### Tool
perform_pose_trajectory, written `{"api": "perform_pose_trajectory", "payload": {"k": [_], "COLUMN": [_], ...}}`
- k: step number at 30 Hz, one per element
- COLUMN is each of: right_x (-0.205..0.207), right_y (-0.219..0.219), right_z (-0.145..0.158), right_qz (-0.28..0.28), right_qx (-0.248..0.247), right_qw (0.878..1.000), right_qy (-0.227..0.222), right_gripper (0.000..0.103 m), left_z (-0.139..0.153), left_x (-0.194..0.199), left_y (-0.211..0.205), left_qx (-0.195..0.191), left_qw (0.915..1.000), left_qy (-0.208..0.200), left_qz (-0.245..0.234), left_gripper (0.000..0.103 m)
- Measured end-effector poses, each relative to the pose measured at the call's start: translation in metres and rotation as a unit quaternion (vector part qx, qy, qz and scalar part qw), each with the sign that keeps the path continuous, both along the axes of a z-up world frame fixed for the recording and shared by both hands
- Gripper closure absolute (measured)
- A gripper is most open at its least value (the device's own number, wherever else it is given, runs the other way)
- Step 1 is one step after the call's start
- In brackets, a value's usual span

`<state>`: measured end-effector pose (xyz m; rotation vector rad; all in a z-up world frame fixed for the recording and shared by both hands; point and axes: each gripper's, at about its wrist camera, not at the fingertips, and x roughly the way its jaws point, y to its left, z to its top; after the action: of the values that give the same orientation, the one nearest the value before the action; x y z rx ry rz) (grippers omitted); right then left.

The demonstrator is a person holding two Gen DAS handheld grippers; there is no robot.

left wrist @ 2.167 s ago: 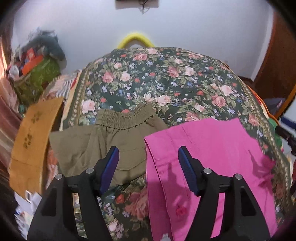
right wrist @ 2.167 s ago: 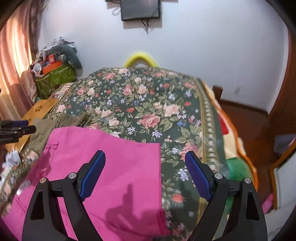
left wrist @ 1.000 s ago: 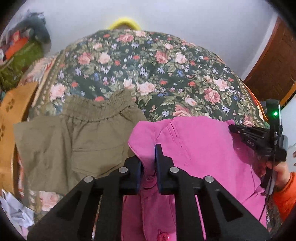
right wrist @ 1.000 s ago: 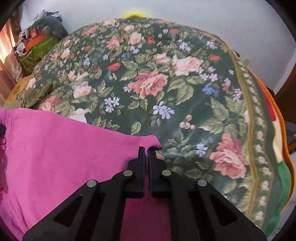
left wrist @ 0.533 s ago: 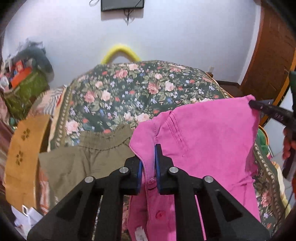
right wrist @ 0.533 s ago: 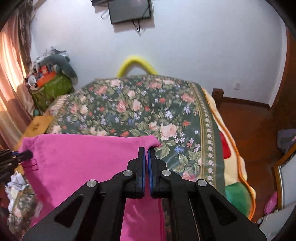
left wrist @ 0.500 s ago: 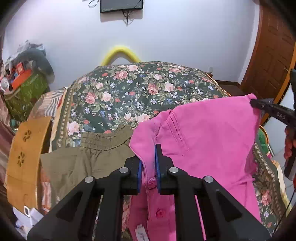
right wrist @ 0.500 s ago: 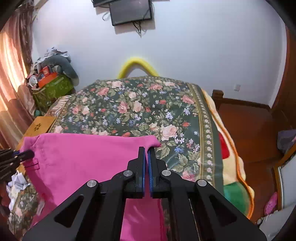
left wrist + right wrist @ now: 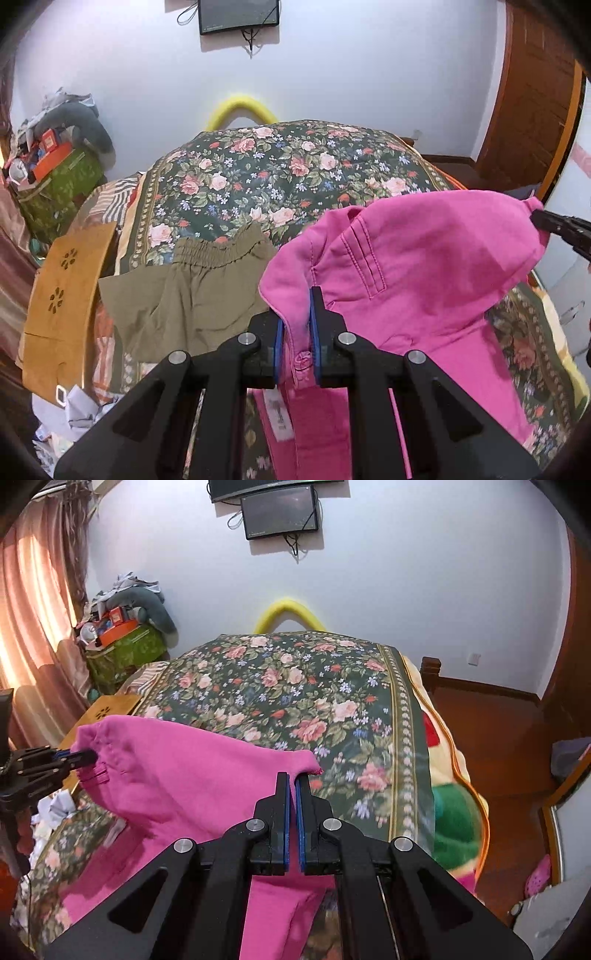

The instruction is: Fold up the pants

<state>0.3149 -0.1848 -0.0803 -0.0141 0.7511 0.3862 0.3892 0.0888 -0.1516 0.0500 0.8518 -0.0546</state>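
Bright pink pants (image 9: pixel 417 280) hang in the air over the floral bedspread (image 9: pixel 280 177), stretched by the waistband between both grippers. My left gripper (image 9: pixel 297 325) is shut on the waistband's left corner, near the button placket. My right gripper (image 9: pixel 292 794) is shut on the opposite corner of the pink pants (image 9: pixel 192 782). Each gripper shows in the other's view: the right gripper (image 9: pixel 565 230) at the far right edge, the left gripper (image 9: pixel 55 760) at the left edge. The legs droop down out of sight below the jaws.
Olive-green pants (image 9: pixel 192 288) with an elastic waist lie flat on the bed's left side. A wooden board (image 9: pixel 62 295) leans beside the bed on the left, with crumpled paper (image 9: pixel 74 410) below it. A cluttered green box (image 9: pixel 122 650) stands by the curtain; a wooden door (image 9: pixel 532 110) is at right.
Both grippers shut on the pink waistband's corners, then rose and lifted the pants off the bedspread. The waistband now sags a little between them.
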Motion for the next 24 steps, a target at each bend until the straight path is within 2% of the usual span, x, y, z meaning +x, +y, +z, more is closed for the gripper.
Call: {"api": "perform_pose_trajectory", "payload": {"k": [8,14,20,24], "right_x": [-0.052,-0.088,-0.116,-0.136], "right_y": [-0.006,-0.006,-0.011,-0.013], "right_z": [-0.002,-0.014,-0.037,-0.053], "right_qz": [0.0,0.007,0.015,0.012], "right_qx": [0.022,0.015,0.024,0.009], "right_qw": [1.0,1.0,0.999,0.999], "right_qy": [-0.003,0.004,0.029,0.032], "right_gripper": [0.101,0.101,0.1,0.1], "left_z": [0.0,-0.013,-0.03,-0.039], "left_x": [-0.053,-0.095,-0.124,-0.138], "left_y": [0.005,0.002,-0.001,0.002], "left_qx": [-0.012,0.002,0.004,0.001], "left_qw": [0.9999,0.9999,0.9994,0.9991], "left_qy": [0.006,0.013,0.031,0.043], "left_qz": [-0.002,-0.009,-0.01,-0.003], "left_gripper": [0.088,0.087,0.087,0.087]}}
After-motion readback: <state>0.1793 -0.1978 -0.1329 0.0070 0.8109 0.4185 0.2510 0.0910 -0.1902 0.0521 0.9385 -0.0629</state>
